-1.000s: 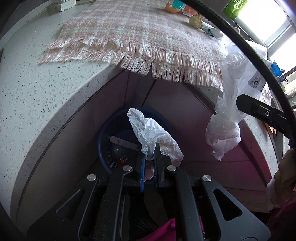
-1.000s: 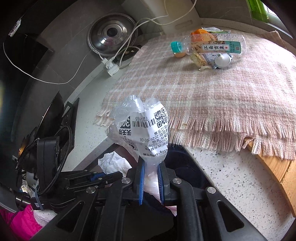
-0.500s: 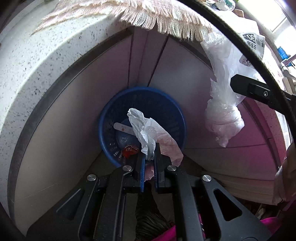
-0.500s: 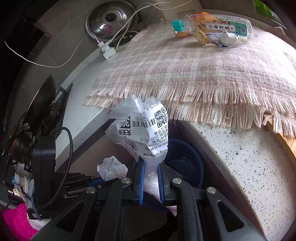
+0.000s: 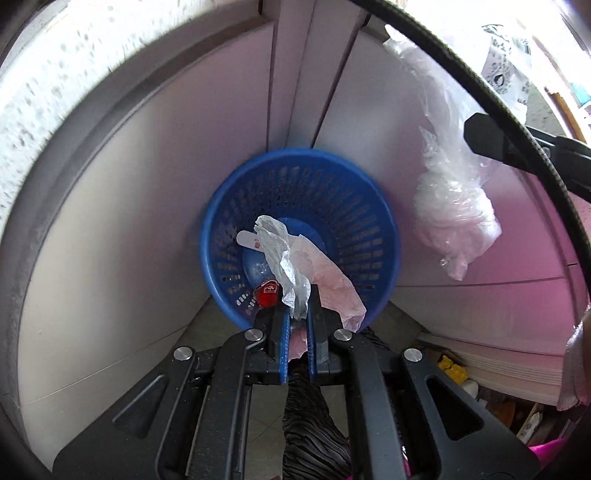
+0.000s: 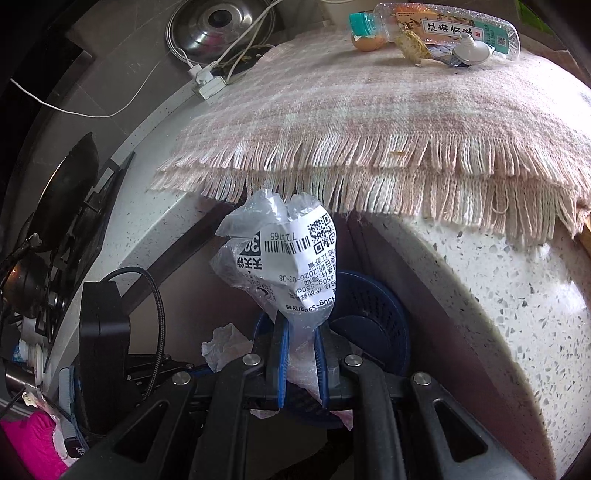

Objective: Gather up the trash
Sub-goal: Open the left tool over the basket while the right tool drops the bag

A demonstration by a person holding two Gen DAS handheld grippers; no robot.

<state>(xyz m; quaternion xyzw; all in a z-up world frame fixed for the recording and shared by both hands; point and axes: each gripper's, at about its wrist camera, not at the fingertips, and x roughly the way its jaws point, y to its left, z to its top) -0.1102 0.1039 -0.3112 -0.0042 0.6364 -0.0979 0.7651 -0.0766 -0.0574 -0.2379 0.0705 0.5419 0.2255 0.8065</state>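
left gripper [image 5: 298, 295] is clamping a crumpled white wrapper [image 5: 291, 258], jaws nearly closed on it, and is pointing steeply down over the blue basket [image 5: 384, 236]. the basket is sitting on the floor against the cabinet front, under the speckled counter [image 6: 517, 302]. inside the basket a red scrap [image 5: 269, 293] and a pale flat stick [image 5: 248, 239] are lying near the bottom. to the right, right gripper [image 6: 301, 328] is pinching a clear plastic bag with a printed label [image 6: 291, 258], jaws closed tight on its neck; the bag is hanging beside the basket in the left view and standing above the rim in the right view. far on the counter, a fringed plaid cloth [image 6: 369, 122] is carrying a plastic bottle [image 6: 443, 26], an eggshell [image 6: 367, 42] and a small white cap [image 6: 472, 51], well apart from both grippers.
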